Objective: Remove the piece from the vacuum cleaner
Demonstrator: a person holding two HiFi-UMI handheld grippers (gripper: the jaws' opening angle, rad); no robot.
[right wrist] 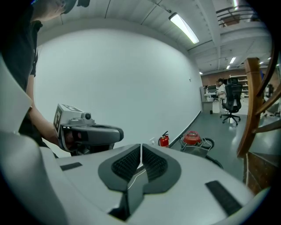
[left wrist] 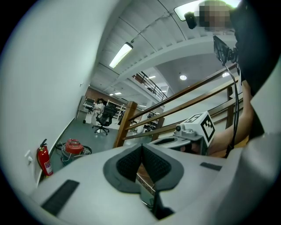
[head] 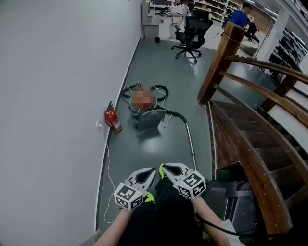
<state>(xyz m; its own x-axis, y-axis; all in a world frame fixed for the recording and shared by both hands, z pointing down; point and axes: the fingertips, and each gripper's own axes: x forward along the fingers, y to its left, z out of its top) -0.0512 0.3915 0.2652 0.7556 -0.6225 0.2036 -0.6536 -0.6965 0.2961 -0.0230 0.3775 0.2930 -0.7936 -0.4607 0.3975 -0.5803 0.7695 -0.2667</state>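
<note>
in the head view, holding the left tool and right tool low by the body, tips close together, probably just carried on the approach; well apart from the red-topped canister vacuum cleaner, down on the grey floor by the white wall, beside a red fire extinguisher. in the left gripper view, pressed shut on nothing. in the right gripper view, likewise closed and empty, aimed roughly toward the vacuum.

A red fire extinguisher stands on the grey floor, against the white wall. A black office chair stands farther back, near desks. A wooden staircase with a curved handrail occupies the right side.
</note>
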